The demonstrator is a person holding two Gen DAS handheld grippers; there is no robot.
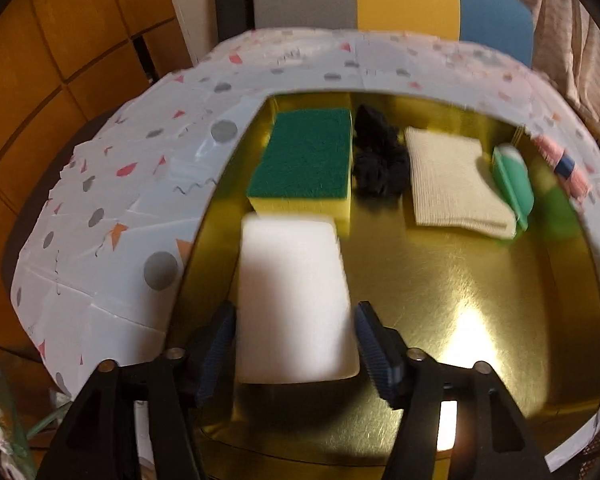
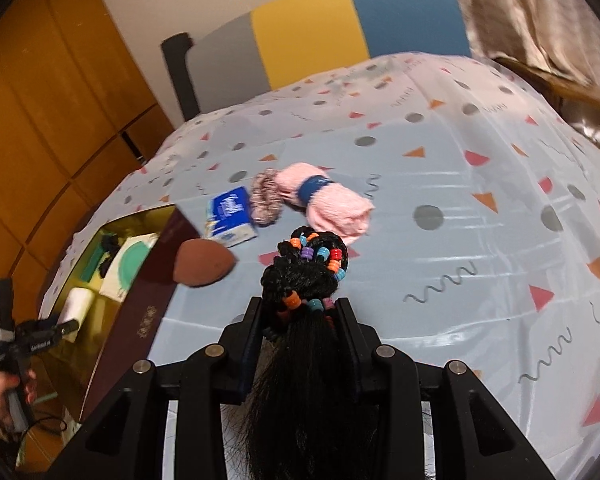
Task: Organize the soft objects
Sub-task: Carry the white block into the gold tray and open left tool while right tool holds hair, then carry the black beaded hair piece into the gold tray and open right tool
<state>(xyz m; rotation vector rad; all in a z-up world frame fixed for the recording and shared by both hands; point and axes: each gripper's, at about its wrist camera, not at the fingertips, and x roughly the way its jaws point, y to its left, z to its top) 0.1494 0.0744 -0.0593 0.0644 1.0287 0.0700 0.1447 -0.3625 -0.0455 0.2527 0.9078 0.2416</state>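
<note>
Worktop (image 2: 440,184) is seen covered by a pale cloth printed with dots and triangles; a striped chair back (image 2: 312,28) stands behind it. A gold-lined box (image 1: 440,280) lies open at the cloth's left side. Inside, along the far wall, a green-topped yellow sponge (image 1: 304,160), a black scrunchie (image 1: 378,160), a folded cream cloth (image 1: 452,180) and a green item (image 1: 514,182) are ranged in a row. A white foam block (image 1: 296,300) lies in front of the sponge, between the jaws of the left gripper (image 1: 296,344), which are spread wide, the pads clear of it. The right gripper (image 2: 304,320) is narrowed on a black hairpiece with coloured beads (image 2: 304,276), held above the cloth. Beyond it lie a pink rolled towel (image 2: 332,200), a fuzzy scrunchie (image 2: 266,198), a blue tissue pack (image 2: 230,216) and a brown makeup sponge (image 2: 202,262).
</note>
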